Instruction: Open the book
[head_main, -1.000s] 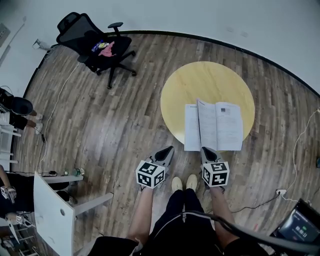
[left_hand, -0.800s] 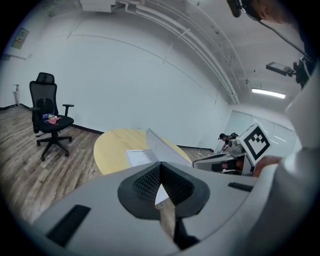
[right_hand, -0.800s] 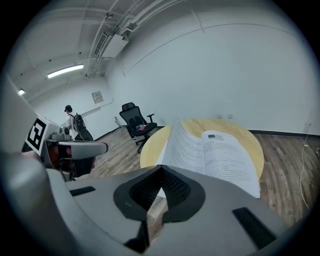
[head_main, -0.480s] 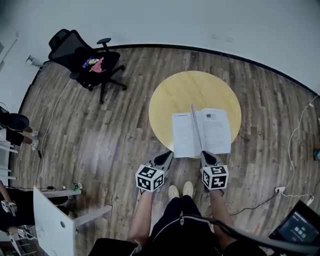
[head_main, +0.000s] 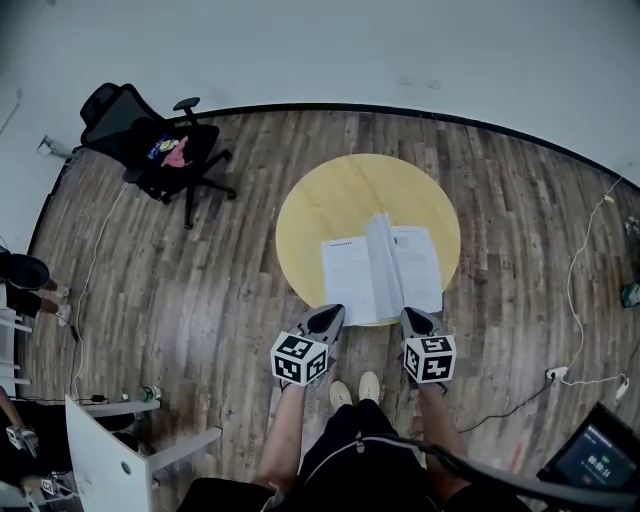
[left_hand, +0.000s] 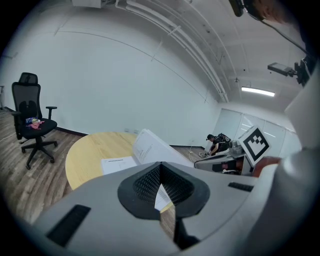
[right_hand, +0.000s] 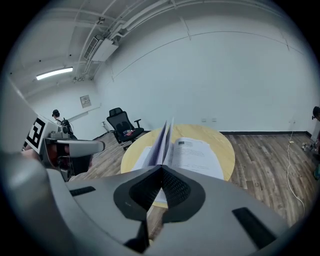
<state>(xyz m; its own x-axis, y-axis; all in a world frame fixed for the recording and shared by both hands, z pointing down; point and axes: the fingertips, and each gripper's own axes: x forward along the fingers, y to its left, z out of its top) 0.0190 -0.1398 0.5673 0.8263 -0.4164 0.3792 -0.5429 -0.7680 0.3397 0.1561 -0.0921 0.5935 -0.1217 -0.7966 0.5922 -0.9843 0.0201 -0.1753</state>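
The book (head_main: 350, 275) lies open on the round yellow table (head_main: 330, 200), with a few pages standing upright at its fold. My left gripper (head_main: 330, 318) is shut and empty, its tip at the book's near left corner. My right gripper (head_main: 412, 318) is shut at the near edge of the right-hand page, and I see nothing held in it. In the left gripper view the gripper (left_hand: 160, 172) faces the book (left_hand: 145, 147) from the near side. In the right gripper view the standing pages of the book (right_hand: 167, 135) rise just beyond the gripper (right_hand: 161, 172).
A black office chair (head_main: 150, 150) stands on the wood floor at the far left. A white desk (head_main: 110, 440) is at the lower left. Cables (head_main: 580, 280) trail on the floor at the right, near a screen (head_main: 600, 455). The person's shoes (head_main: 355, 390) are below the table's near edge.
In the head view the table and book have slid left and down. Both grippers now sit further right along the book's near edge, and the raised pages stand more upright at the fold.
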